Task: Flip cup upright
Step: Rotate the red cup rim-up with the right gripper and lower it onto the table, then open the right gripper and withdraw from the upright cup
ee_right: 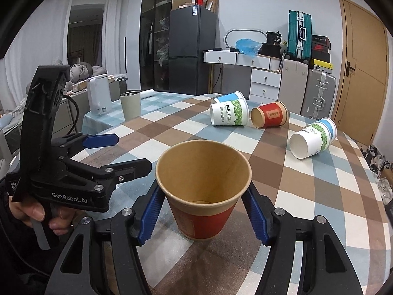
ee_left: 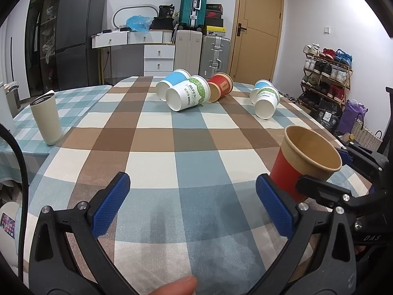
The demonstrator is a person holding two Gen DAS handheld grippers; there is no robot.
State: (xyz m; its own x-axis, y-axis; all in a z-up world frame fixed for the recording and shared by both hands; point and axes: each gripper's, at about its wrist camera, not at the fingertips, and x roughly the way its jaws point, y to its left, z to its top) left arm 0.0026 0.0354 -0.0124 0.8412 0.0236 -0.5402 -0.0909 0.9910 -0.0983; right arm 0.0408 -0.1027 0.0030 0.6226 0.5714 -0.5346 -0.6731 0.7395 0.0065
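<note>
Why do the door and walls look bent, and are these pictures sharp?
Left wrist view: fisheye bends the door, corners black, soft shadow under the left tool. Right wrist view: same curving, red cup sharp, far cups slightly softer.

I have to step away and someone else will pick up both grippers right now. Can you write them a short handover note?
Right gripper: fingers on both sides of the upright red cup, mouth up, base on the checked tablecloth; whether they press it or have let go cannot be told.
Left gripper: open, empty, beside that cup.
Done: one red cup stands upright.
Left: five cups lie on their sides farther back: blue cup, green PAPERCUPS cup, red cup; to the right, a second green cup with a blue one behind.
</note>
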